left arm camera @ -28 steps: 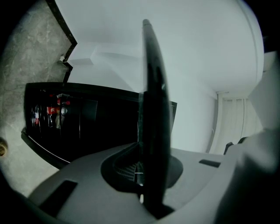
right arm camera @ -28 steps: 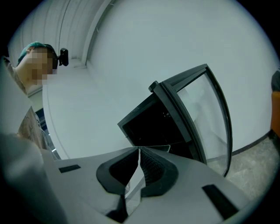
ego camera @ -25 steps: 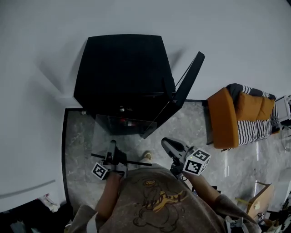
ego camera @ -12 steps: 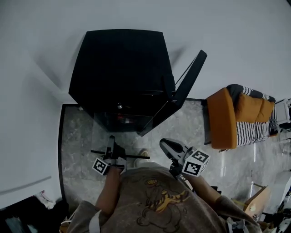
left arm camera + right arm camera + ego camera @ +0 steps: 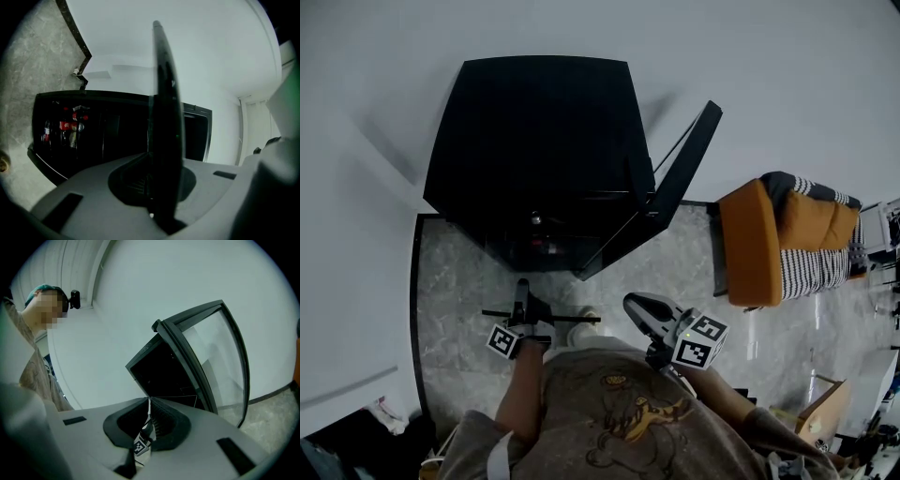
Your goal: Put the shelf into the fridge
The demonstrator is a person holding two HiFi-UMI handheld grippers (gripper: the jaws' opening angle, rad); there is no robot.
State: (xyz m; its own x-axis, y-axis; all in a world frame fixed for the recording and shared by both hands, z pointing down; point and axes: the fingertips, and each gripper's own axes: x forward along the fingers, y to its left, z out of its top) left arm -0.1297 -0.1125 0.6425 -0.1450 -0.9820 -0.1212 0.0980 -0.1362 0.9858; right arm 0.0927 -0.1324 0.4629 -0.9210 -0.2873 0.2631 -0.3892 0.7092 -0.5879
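While the left gripper (image 5: 523, 307) pinches its dark edge, one glass shelf (image 5: 572, 319) sits just in front of the one black fridge (image 5: 539, 141). Its trim bar runs crosswise and its pane reaches toward the open cabinet. The right gripper (image 5: 642, 305) is closed on nothing. Grey marbled floor (image 5: 450, 281), white walls (image 5: 787, 84) — one orange armchair (image 5: 769, 239).

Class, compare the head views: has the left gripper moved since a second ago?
Yes. Set against the fridge, the left gripper, shut on the shelf, has sunk slightly towards the floor.
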